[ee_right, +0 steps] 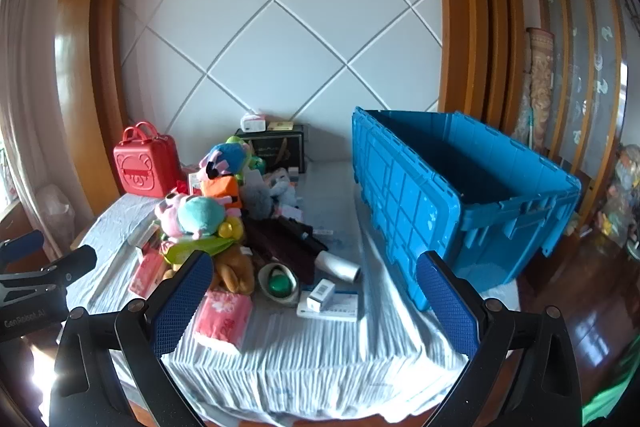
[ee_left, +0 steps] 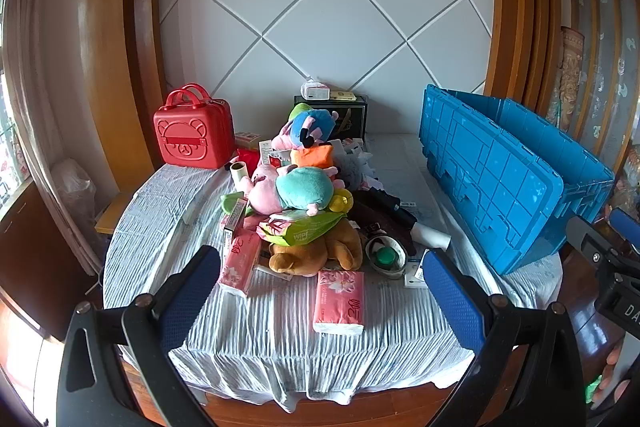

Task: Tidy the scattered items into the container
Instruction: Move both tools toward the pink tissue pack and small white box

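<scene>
We hold the left gripper (ee_left: 320, 287) and the right gripper (ee_right: 316, 291) side by side above the near edge of a worktop (ee_left: 280, 339) draped in pale ribbed cloth, both with blue-padded jaws spread wide and nothing between them. The scattered items sit heaped at the worktop's centre: a pink and teal plush toy (ee_left: 292, 189) on top, a brown plush bear (ee_left: 316, 253) below it, a green wipes pack (ee_left: 308, 229) wedged between the two. Two pink tissue packs lie at the pile's near side, one (ee_left: 339, 301) alone toward us, the other (ee_left: 239, 263) just beside the bear. A small bowl holding a green cap (ee_right: 279, 283) rests near a white roll (ee_right: 340, 267) and a flat white box (ee_right: 330, 303). The blue crate (ee_right: 460, 199), open-topped with its lid hanging down the near side, stands on the right of the worktop, apart from the heap. A red carry case (ee_left: 192, 135) sits at the far left by the quilted wall.
</scene>
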